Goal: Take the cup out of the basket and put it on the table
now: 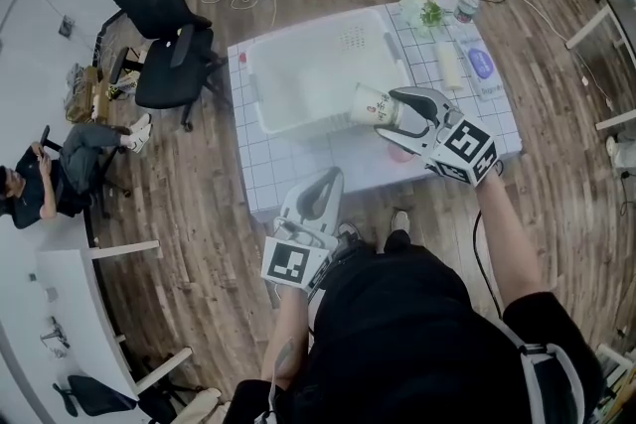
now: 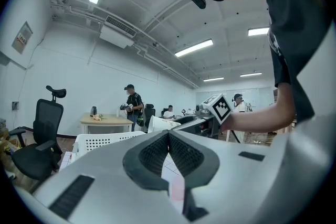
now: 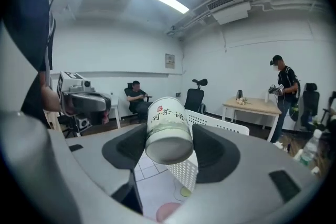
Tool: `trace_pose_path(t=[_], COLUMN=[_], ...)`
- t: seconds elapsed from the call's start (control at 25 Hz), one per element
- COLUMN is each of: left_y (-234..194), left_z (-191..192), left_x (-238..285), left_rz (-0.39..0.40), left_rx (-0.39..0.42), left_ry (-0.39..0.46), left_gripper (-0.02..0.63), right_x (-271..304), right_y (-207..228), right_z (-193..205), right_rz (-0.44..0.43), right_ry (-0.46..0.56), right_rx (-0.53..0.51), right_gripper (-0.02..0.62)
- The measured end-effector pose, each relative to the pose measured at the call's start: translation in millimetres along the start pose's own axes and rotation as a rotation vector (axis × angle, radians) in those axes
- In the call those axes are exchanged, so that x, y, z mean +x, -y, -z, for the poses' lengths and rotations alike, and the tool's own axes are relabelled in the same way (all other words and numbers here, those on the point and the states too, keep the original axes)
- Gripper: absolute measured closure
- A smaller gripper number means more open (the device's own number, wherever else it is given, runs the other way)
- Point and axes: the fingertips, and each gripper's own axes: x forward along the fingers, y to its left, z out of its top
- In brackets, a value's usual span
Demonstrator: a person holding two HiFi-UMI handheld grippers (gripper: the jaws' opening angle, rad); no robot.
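clamping the cup [image 1: 373,105], the right gripper [image 3: 169,150] hangs over the basket [image 1: 262,99]; left gripper [image 2: 168,135], jaws together.

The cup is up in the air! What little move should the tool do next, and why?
Probably carry it toward the person, over the bare table. The right tool is clamped on the cup, which hangs tipped on its side above the basket's near right corner, so it looks lifted out but not yet over open table.
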Motion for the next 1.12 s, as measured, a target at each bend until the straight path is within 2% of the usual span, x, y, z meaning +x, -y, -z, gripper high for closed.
trace_pose_path(t=[0.24,0.44,0.56,0.72,0.92,1.12], left_y=[7.4,13.9,17.9,24.3,29.6,36.5], left_z=[-5.1,-2.8,-3.6,-0.7,0.7,-2.5], left_x=[-0.1,-1.3,-2.9,-6.4,-9.4,-9.4], left_rz=[0.003,0.013,0.010,0.022,0.011,0.023], left_rx=[-0.015,-0.005,-0.035,-0.032,-0.041,-0.039], left_ry=[0.015,-0.005,0.004,0.024,0.007,0.024], left_gripper=[0.597,0.597,0.597,0.597,0.597,0.597], right_x=[-32.4,-58.7,-69.3,-82.7,-93.3,-96.4], right_y=[-22.9,-43.4,-56.6,-75.4,-92.7,-96.8], right_z=[-9.5,-22.4,-26.2,-26.1,-19.7,-20.2], right_rz=[-0.060,-0.059,-0.062,-0.074,-0.091,-0.106], right_ry=[0.172,0.304,0.360,0.410,0.425,0.443], right_rx=[0.140,0.182,0.211,0.239,0.268,0.287], right_gripper=[0.313,0.313,0.313,0.313,0.313,0.313])
